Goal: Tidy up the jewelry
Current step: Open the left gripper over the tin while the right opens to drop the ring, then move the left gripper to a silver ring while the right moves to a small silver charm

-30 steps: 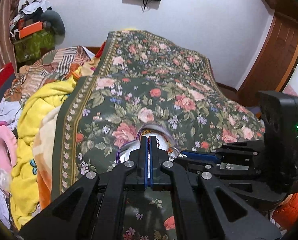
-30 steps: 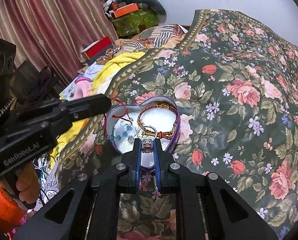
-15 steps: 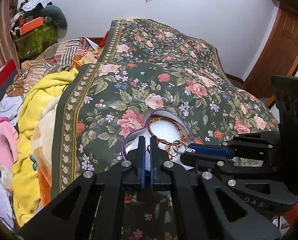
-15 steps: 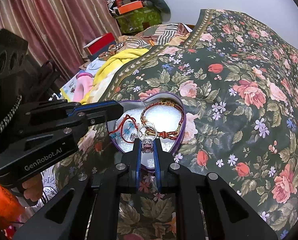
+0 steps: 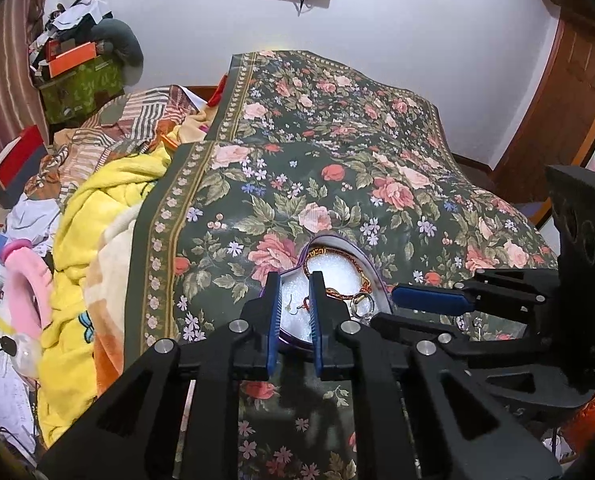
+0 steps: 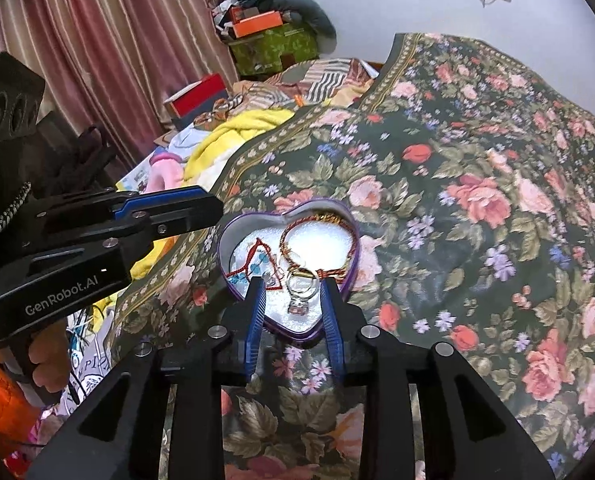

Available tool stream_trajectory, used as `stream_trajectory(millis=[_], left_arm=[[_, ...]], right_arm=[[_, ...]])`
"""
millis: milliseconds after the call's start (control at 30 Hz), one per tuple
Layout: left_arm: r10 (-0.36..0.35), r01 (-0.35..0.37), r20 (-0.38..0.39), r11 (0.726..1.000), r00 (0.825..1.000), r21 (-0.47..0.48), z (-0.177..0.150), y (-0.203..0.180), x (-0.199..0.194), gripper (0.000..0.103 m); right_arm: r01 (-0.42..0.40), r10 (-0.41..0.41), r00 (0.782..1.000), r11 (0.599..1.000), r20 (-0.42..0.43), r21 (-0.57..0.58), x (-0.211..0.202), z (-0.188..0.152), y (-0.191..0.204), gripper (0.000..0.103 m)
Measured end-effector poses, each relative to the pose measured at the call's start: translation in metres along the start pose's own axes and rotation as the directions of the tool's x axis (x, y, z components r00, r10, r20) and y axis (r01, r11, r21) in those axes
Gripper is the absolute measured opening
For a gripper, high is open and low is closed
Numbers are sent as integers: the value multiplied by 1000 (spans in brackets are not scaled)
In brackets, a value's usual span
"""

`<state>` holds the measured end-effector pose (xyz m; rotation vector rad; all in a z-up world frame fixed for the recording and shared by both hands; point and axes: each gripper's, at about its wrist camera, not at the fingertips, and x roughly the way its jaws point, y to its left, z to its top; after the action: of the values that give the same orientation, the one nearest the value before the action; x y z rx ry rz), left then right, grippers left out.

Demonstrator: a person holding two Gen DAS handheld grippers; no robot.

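Observation:
A purple heart-shaped tin [image 6: 339,216] lies open on the floral bedspread and holds jewelry: a red and gold cord bracelet [image 6: 353,240], a blue bead piece [image 6: 257,258], silver rings [image 6: 303,280] and a ring with a stone [image 6: 297,307]. My right gripper [image 6: 291,290] is open over the tin's near edge, and the stone ring lies loose between its fingers. My left gripper [image 5: 293,282] is open just above the tin [image 5: 371,264], empty. It shows from the side in the right wrist view [image 6: 169,208], left of the tin.
A floral bedspread [image 6: 477,160] covers the bed. A yellow blanket [image 5: 97,208] and striped cloth are heaped at its left edge. Boxes and clutter [image 5: 73,76] stand by the curtain. A wooden door [image 5: 569,112] is at the right.
Both grippers have opened. The right one let go of the stone ring, which now lies in the tin. The left gripper tilted down toward the tin.

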<state>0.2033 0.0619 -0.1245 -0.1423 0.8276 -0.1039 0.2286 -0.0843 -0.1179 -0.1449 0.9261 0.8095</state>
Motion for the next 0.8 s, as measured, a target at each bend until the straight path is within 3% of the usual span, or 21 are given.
stream_trajectory(millis=[133, 267, 433, 800], left_arm=[[2, -2, 14, 1000, 1000, 11, 3, -7, -8, 12], [-2, 1, 32, 999, 999, 33, 4, -18, -17, 23], [-32, 29, 36, 997, 999, 71, 5, -40, -21, 27], [-127, 138, -71, 973, 989, 185, -12, -112, 11, 28]], right_arm=[[49, -48, 998, 999, 36, -7, -16, 0, -3, 25], [85, -85, 994, 996, 67, 9, -35, -3, -12, 26], [142, -146, 985, 989, 90, 46, -60, -12, -32, 26], [274, -287, 956, 947, 55, 167, -102, -53, -97, 32]])
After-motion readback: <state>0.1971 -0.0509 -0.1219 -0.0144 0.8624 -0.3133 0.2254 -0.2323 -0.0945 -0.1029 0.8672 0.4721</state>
